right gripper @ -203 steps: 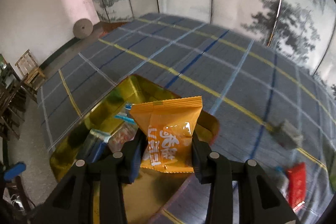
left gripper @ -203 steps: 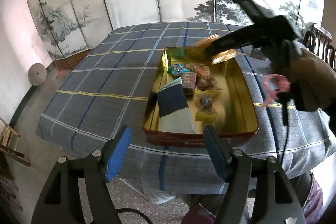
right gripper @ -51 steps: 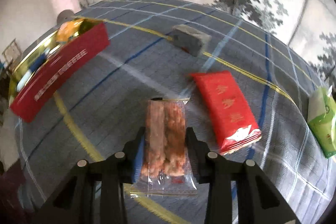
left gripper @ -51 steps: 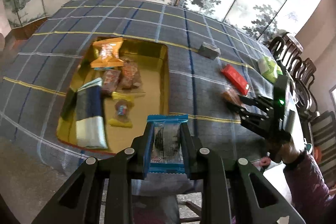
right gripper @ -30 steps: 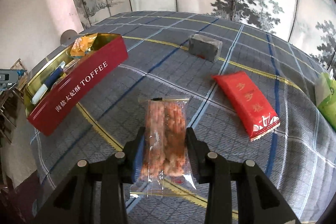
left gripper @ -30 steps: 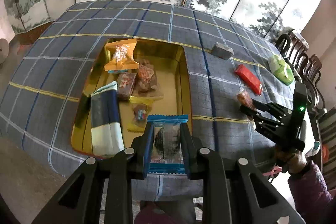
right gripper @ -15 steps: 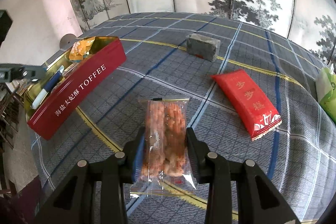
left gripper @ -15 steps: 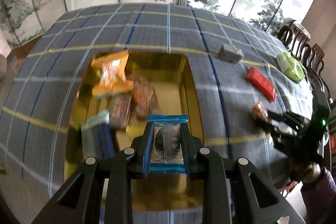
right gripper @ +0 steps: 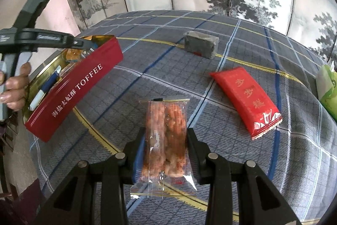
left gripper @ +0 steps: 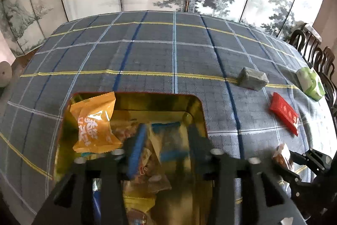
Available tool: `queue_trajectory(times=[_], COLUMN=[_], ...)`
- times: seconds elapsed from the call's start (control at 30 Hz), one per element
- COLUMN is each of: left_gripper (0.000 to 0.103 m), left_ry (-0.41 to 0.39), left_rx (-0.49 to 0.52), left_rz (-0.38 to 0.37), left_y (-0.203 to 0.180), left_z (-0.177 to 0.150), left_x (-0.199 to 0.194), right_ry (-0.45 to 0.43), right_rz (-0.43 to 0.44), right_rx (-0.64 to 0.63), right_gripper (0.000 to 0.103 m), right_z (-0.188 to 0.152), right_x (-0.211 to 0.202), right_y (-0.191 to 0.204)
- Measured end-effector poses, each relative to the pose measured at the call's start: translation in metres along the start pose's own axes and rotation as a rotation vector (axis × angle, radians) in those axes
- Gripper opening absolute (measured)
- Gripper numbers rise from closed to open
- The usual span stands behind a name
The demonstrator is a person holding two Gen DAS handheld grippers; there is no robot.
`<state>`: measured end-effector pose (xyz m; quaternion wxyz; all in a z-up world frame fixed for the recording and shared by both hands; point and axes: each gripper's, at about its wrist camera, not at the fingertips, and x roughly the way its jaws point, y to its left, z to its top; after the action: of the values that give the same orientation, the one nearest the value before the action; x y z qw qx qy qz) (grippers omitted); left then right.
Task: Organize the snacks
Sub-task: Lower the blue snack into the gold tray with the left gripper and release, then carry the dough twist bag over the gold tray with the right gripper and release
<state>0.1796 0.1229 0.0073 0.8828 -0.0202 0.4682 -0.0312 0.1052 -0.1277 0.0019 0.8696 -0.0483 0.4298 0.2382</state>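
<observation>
Blue-edged packet [left gripper: 168,140] newly between parting jaws

snack packets in tin [left gripper: 194,108] on table [left gripper: 147,52]; block [left gripper: 251,78], two pouches [left gripper: 284,116] lie right of tin.

We record even, soft daylight in both views, with strong fisheye bending and black vignetting at the corners. In the left wrist view the left gripper [left gripper: 166,140] is motion-blurred, and the gold tin [left gripper: 193,104] shows glare. The right wrist view is sharp.
</observation>
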Motion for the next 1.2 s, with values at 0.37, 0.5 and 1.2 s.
queue_trajectory(times=[0.37,0.5,1.2], left_gripper=[0.069,0.069,0.070], left_ry=[-0.054,-0.071,-0.090], left_rx=[-0.068,-0.114,-0.158], left_rz=[0.012,0.050,0.216], left_y=[0.009,0.017,0.035], left_z=[-0.051,-0.084,-0.164], left_x=[-0.067,-0.094,-0.136], right_ry=[-0.001,0.001,-0.061], right_rz=[0.000,-0.005,0.181], right_rx=[0.005,0.000,0.078], right_gripper=[0.037,0.037,0.037], right_z=[0.000,0.000,0.028], right_x=[0.000,0.000,-0.044], right_y=[-0.002,-0.001,0.067])
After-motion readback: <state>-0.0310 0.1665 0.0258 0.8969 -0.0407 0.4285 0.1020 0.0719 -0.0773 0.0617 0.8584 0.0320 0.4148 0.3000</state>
